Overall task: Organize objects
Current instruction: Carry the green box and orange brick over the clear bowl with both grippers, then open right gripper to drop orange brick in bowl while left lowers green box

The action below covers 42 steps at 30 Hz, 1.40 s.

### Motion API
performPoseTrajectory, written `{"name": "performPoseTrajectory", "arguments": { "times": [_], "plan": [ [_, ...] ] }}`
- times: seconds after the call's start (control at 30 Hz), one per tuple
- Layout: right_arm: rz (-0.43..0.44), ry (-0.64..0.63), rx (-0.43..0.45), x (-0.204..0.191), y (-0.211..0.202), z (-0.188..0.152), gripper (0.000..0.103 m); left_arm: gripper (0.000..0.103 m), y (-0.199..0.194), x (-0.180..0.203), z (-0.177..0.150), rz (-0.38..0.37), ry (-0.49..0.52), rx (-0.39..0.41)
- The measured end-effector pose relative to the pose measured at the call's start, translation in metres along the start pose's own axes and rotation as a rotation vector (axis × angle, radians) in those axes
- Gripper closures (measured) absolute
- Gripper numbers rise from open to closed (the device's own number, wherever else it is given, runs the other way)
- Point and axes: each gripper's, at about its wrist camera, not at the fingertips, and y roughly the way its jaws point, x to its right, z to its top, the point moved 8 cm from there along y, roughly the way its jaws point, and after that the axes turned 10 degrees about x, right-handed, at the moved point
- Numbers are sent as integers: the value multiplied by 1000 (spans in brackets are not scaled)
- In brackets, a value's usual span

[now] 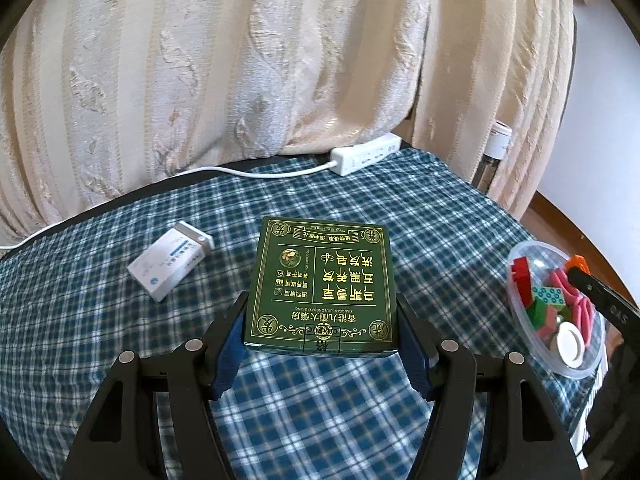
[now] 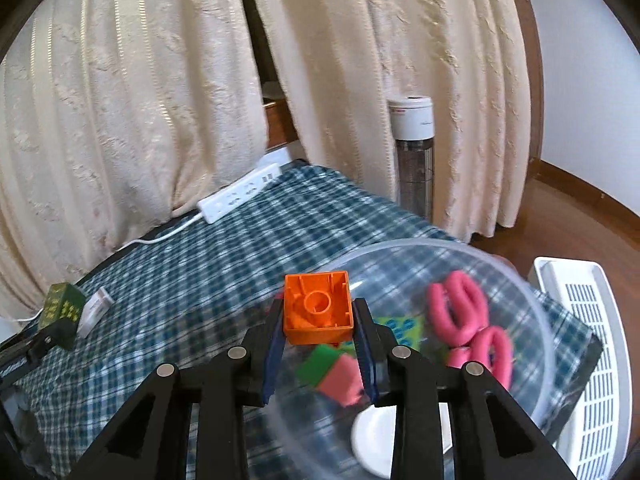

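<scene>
The left gripper has its jaws closed on the near end of a flat dark green cardboard box with gold lettering, held over the blue-and-white plaid cloth covering the bench. To its left lies a small white carton. The right gripper clamps an orange hollow plastic building block at the left rim of a clear plastic bowl holding pink loops and coloured blocks. A white power strip lies far back.
</scene>
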Motion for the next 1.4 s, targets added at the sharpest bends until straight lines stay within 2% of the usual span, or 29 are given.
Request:
{"name": "performPoseTrajectory", "arguments": {
  "times": [0.2, 0.8, 0.9, 0.97, 1.4],
  "plan": [
    [-19, 4, -52, 19, 19, 1, 69, 35, 1, 19, 0, -18, 16, -8],
    [-10, 26, -90, 41, 50, 19, 68, 35, 8, 65, 5, -51, 65, -26],
    [3, 51, -104, 45, 54, 19, 54, 35, 9, 72, 5, -57, 72, -30],
    [1, 56, -95, 48, 53, 19, 50, 35, 10, 76, 4, -59, 78, -34],
    [-40, 95, -9, 86, 17, 17, 50, 35, 25, 122, 2, -117, 130, -64]
  ]
}}
